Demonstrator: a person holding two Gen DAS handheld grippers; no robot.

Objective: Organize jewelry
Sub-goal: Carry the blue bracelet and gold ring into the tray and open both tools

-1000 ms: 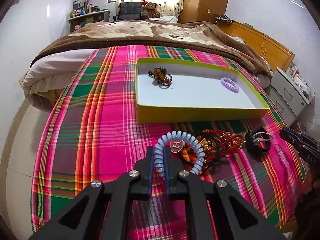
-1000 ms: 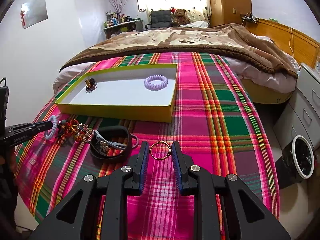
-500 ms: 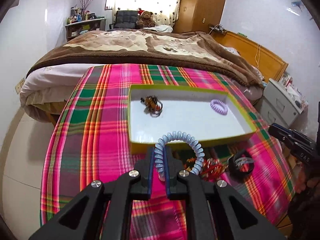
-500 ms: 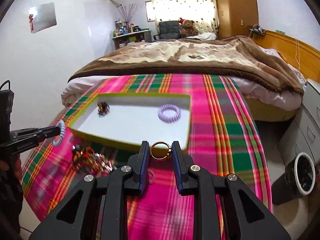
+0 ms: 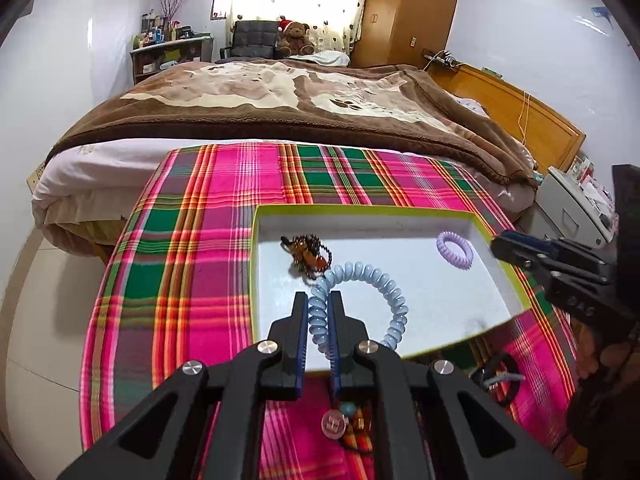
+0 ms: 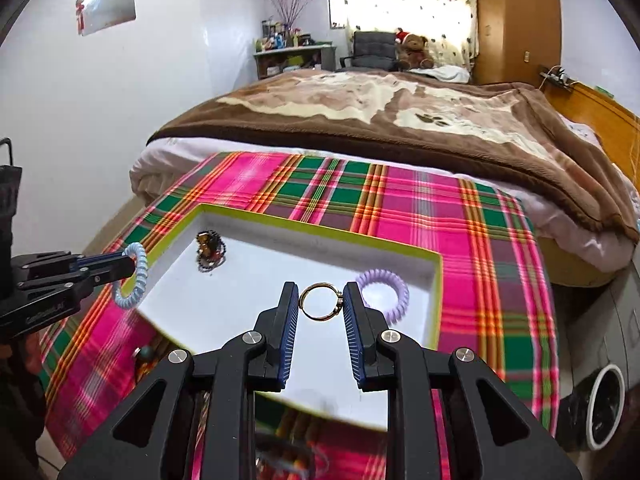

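Plaid cloth (image 5: 192,264) carries tray (image 5: 360,210), loose jewelry (image 5: 352,424).

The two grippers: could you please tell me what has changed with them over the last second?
Both have risen from the plaid cloth and moved forward over the tray. The left gripper has carried the blue coil tie along; the right gripper has carried the gold ring. Both grips are unchanged. The purple coil tie and beaded piece lie in the tray as before.

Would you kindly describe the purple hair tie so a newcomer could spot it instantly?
On the plaid cloth sits a shallow white tray with a lime-green rim. The purple hair tie lies in its far right corner. It is a closed lilac coil, unlike the dark beaded bracelet opposite.
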